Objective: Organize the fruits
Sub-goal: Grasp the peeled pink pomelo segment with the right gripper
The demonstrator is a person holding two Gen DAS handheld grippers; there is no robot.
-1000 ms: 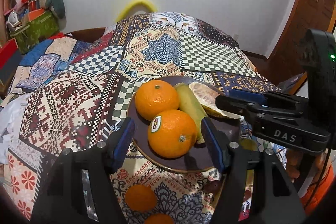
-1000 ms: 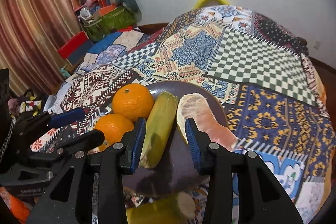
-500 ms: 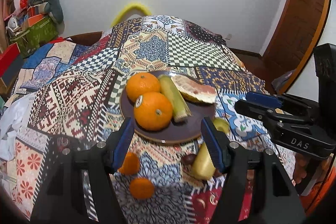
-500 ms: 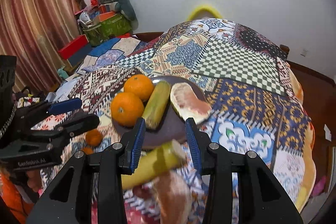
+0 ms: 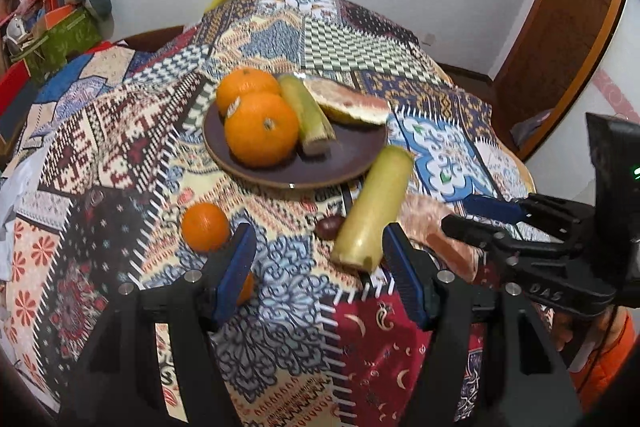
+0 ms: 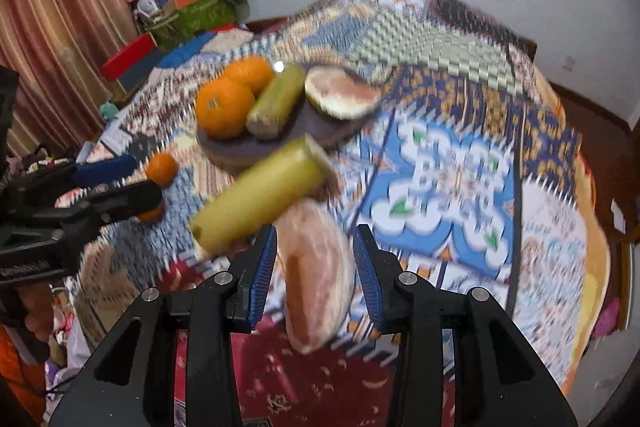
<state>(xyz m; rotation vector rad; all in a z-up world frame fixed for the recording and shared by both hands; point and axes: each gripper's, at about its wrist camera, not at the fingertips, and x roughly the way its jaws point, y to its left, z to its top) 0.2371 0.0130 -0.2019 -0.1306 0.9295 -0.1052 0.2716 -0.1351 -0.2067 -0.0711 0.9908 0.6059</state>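
A dark plate [image 5: 352,155] [image 6: 320,123] on the patchwork cloth holds two oranges [image 5: 260,129] [image 6: 224,107], a green cane piece [image 5: 308,117] [image 6: 276,103] and a pomelo wedge [image 5: 352,105] [image 6: 340,93]. Off the plate lie a long cane piece [image 5: 372,211] [image 6: 260,191], a pinkish pomelo wedge [image 6: 316,275] [image 5: 436,235], a small orange [image 5: 205,226] [image 6: 161,169] and another small orange [image 5: 245,289] behind my left finger. My left gripper [image 5: 320,267] is open above the cloth. My right gripper [image 6: 314,273] is open with the pinkish wedge between its fingers, apart from them.
A small dark brown fruit [image 5: 330,226] lies beside the long cane piece. The table edge drops off at the right [image 6: 592,227]. Boxes and bags [image 6: 188,15] stand at the far left by a curtain. A wooden door [image 5: 560,39] is at right.
Both grippers have pulled back and up from the plate, toward the near side of the table. The loose fruits have come into view. The right view is now motion-blurred.
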